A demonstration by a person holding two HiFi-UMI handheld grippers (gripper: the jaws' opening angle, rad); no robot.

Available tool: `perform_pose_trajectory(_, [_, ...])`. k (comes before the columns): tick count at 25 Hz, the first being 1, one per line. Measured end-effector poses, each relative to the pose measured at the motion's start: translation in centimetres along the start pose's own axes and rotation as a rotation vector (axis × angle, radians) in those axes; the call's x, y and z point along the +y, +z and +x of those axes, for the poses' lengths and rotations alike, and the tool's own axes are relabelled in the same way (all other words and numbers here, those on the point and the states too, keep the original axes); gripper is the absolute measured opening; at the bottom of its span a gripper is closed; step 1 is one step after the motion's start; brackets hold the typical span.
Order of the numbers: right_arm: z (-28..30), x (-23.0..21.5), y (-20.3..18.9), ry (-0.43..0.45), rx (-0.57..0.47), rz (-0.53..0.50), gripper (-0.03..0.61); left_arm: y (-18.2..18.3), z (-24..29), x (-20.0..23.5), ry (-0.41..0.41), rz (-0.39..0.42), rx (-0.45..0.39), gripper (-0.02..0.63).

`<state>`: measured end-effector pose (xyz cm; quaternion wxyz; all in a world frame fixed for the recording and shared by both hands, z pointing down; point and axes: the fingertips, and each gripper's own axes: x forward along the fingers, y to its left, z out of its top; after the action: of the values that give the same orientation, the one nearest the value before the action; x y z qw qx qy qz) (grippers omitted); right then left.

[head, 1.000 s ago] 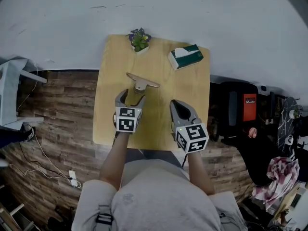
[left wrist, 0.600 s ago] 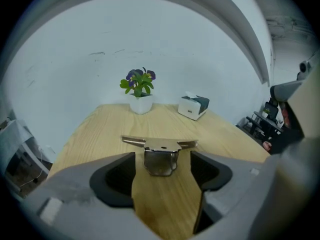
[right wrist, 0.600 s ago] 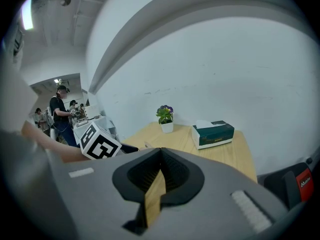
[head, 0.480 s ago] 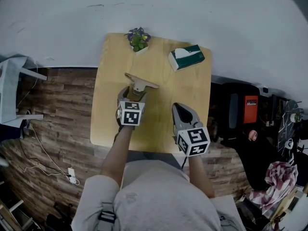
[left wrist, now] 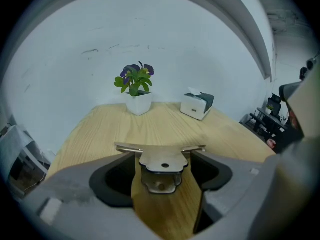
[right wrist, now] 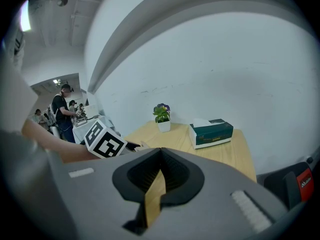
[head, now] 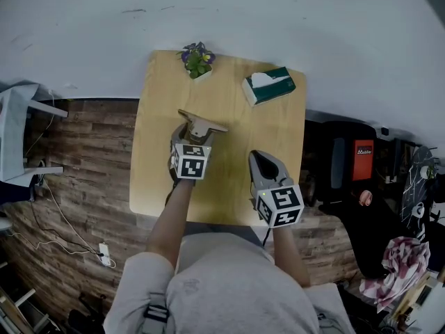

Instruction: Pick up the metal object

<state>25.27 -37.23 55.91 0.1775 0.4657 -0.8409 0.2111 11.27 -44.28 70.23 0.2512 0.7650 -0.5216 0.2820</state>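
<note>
A T-shaped metal bracket (head: 202, 124) lies on the wooden table (head: 278, 131), left of its middle. My left gripper (head: 192, 137) is open, and its jaws have widened a little in the last second. In the left gripper view the bracket (left wrist: 161, 164) sits between the two fingers, its crossbar across their tips and its stem in the gap. The pads stand apart from it. My right gripper (head: 259, 158) hovers over the table's right front part, shut and empty. In the right gripper view its jaws (right wrist: 159, 151) meet at the tips, and the left gripper's marker cube (right wrist: 104, 140) shows at the left.
A small potted plant (head: 197, 60) stands at the table's far edge and a green tissue box (head: 268, 84) at the far right. A white chair (head: 17, 127) and cables lie left on the wood floor. Black gear (head: 348, 158) crowds the right side.
My left gripper has moved forward and down, so the bracket's stem now lies between its jaws. The right gripper has barely shifted.
</note>
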Motion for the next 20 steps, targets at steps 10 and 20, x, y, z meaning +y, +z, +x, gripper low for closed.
perform_pose_trajectory(10, [0.6, -0.3, -0.1, 0.002, 0.02, -0.006, 0.002, -0.2, 1.3, 0.0, 0.015, -0.002, 0.022, 0.353])
perform_pose_trajectory(20, [1.3, 0.4, 0.3, 0.016, 0.023, -0.021, 0.002, -0.2, 1.5, 0.1, 0.014, 0.03, 0.03, 0.307])
